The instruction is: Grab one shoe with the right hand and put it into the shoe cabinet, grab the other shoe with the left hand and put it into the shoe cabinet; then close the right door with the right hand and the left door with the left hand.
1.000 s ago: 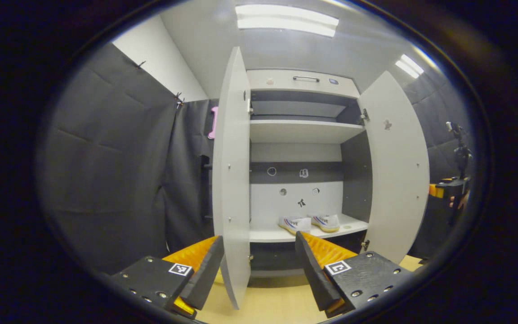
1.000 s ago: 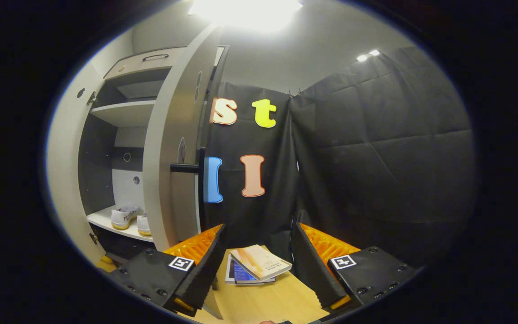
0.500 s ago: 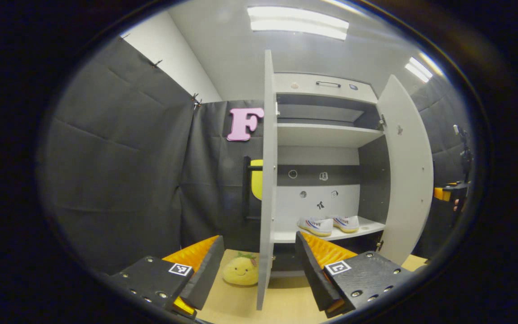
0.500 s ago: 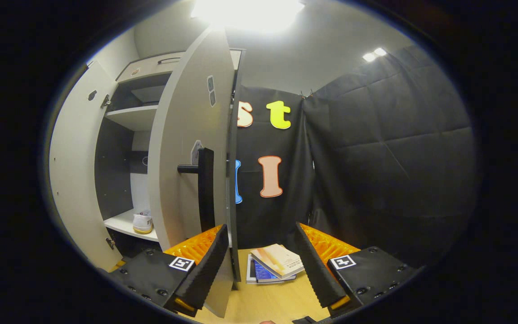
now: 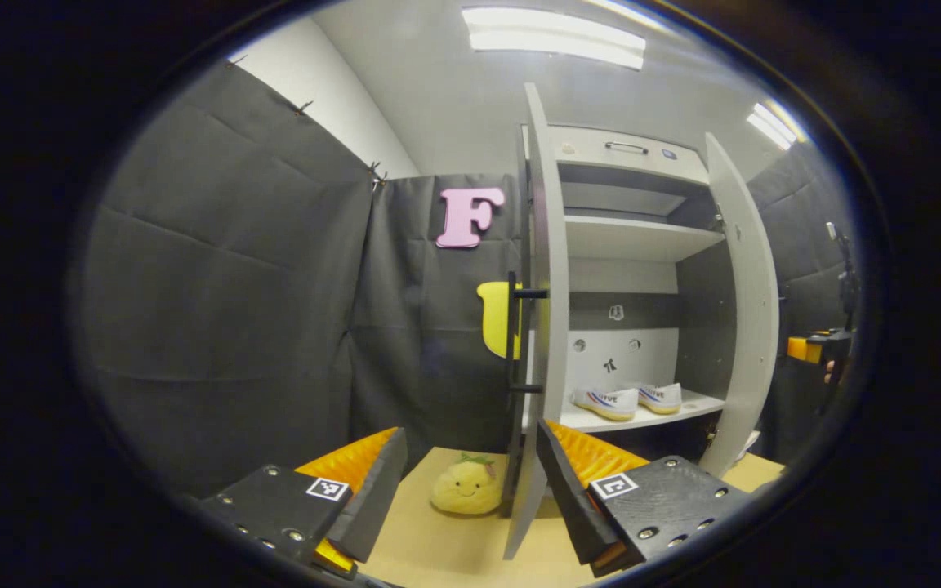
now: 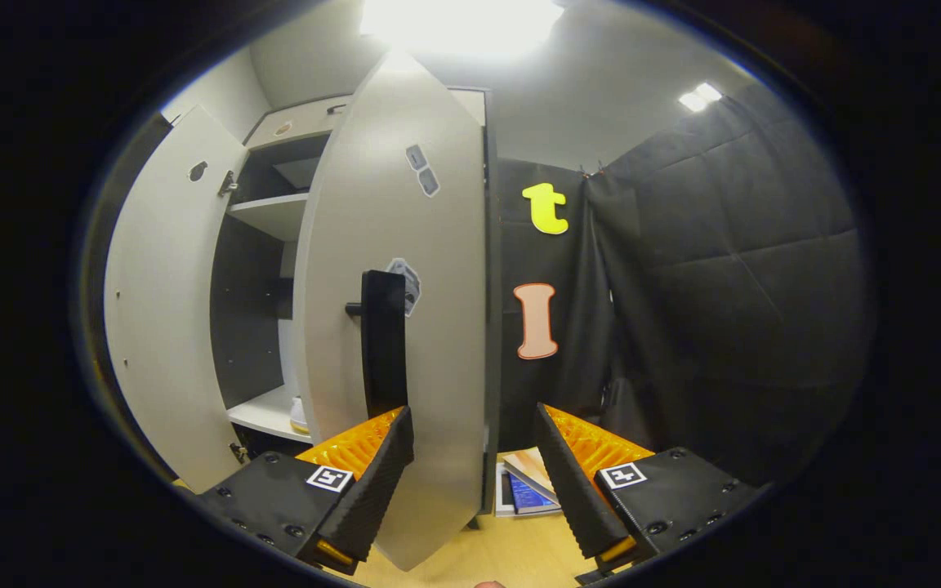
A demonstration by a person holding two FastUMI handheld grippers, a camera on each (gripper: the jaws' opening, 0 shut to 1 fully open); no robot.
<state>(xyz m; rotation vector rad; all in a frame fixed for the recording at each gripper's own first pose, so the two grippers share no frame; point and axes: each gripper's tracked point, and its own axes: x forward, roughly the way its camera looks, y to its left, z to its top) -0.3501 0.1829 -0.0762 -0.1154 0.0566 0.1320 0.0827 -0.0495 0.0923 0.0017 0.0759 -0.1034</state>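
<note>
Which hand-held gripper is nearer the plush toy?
Left. The left hand-held gripper is open just before the plush toy; the right hand-held gripper is beyond the far door.

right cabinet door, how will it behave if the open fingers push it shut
The tall pale flat-panel right cabinet door looks stiff, so it likely swings as one piece on its hinges. Its smooth face may let the fingers slide; the black bar handle offers surer purchase.

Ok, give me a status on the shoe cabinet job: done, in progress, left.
Done: both shoes sit on the lower shelf of the shoe cabinet. In hand: the open right gripper straddles the edge of the right door, near its handle. Left: both doors stand open; the open left gripper holds nothing, the left door just ahead.
</note>
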